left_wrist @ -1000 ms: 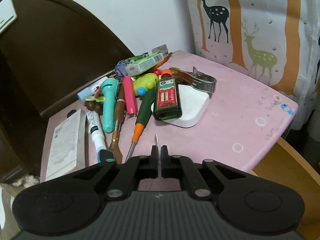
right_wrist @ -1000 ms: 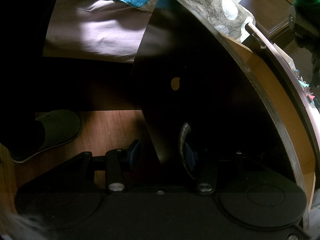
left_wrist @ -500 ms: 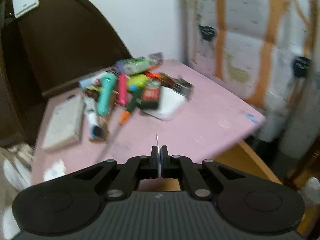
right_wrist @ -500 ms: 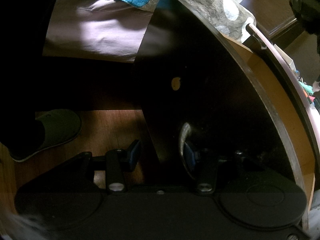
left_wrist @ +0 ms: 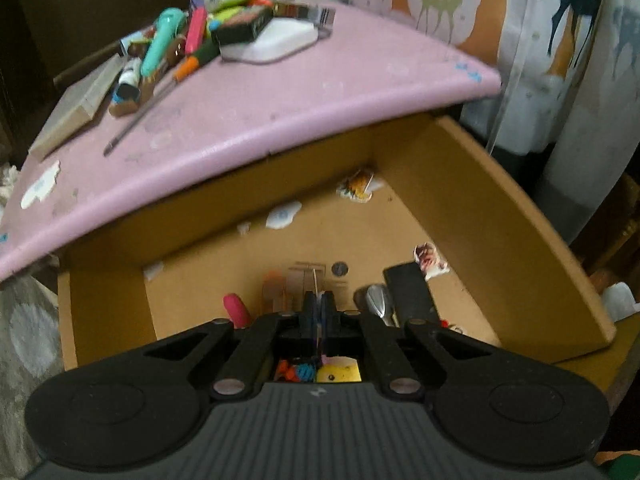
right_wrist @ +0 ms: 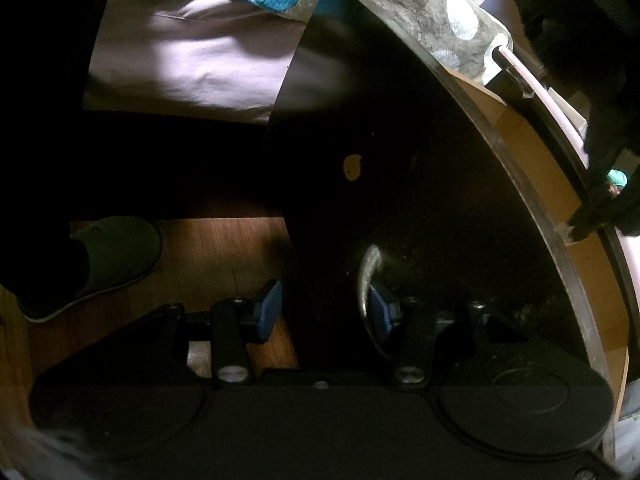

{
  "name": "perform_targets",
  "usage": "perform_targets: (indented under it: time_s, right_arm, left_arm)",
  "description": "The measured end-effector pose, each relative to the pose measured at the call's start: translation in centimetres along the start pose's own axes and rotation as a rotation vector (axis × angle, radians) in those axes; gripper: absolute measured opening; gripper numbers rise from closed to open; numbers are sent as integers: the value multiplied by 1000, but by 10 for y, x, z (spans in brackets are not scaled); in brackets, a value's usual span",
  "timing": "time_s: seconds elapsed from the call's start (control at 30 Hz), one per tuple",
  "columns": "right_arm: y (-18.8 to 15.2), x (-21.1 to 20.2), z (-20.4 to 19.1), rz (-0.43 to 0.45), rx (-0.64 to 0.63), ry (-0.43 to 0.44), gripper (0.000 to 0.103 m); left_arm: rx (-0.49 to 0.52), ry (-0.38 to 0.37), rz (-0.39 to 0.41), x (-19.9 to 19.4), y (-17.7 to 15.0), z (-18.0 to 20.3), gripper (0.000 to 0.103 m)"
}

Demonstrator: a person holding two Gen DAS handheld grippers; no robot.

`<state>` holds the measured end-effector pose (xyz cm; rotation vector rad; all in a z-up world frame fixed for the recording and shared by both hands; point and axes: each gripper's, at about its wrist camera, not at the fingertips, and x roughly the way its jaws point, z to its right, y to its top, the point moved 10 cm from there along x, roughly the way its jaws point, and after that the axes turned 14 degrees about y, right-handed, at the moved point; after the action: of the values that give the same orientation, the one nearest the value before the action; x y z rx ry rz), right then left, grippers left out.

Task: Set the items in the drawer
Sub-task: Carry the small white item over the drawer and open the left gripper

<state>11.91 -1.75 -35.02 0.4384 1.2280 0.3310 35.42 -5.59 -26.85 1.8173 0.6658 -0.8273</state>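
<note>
Drawer (left_wrist: 480,216): pulled open, sticking out from under the pink tabletop (left_wrist: 280,96), light-brown inside.

- In the drawer: pink item (left_wrist: 236,310) near the front left, black rectangular block (left_wrist: 408,292), and a shiny metal piece (left_wrist: 378,300) touching the block's left side. There are stickers on the floor and a small round dark disc (left_wrist: 339,269). A yellow thing (left_wrist: 340,372) and orange/blue bits (left_wrist: 296,372) show through the gap in the gripper body; too hidden to name.
- Left gripper (left_wrist: 319,300): over the drawer's front half, angled down into it. Jaws fully together. A thin pale sliver (left_wrist: 318,280) sticks out from between the pads, edge-on. It's pinched there, but I can't tell what it is.
- Pile on the tabletop's far left: teal tool (left_wrist: 162,40), pink marker (left_wrist: 195,30) and a screwdriver (left_wrist: 184,72) with a green and orange handle. A dark box (left_wrist: 240,28) leans on a white flat case (left_wrist: 276,38), with a metal clip (left_wrist: 308,12) behind it. A flat grey box (left_wrist: 76,104) lies beside the pile at the left edge.
- Deer-print curtain (left_wrist: 560,20) behind the table.
- Right gripper (right_wrist: 324,304): at the dark drawer front (right_wrist: 400,160), jaws roughly half open. They straddle the panel's end and the chrome handle (right_wrist: 366,280). The right pad sits against the inside of the handle. The left pad (right_wrist: 268,312) is clear of the panel edge, with floor showing between. So it's hooked on, not clamped, as far as this dark view shows.
- Person's slipper (right_wrist: 112,256) on the wood floor, left of the drawer front.
</note>
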Motion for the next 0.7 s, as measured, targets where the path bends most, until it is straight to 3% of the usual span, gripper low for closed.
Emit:
perform_targets:
  time_s: [0.4, 0.5, 0.57, 0.7]
  right_arm:
    - [-1, 0, 1, -4, -10, 3, 49]
    - [-1, 1, 1, -14, -15, 2, 49]
    - [0, 1, 0, -22, -18, 1, 49]
    - [0, 2, 0, -40, -21, -3, 49]
  left_arm:
    - [-11, 16, -69, 28, -12, 3, 4]
    - [-41, 35, -61, 25, -13, -3, 25]
    - [-67, 27, -49, 19, -15, -7, 59]
    - [-120, 11, -11, 0, -21, -16, 59]
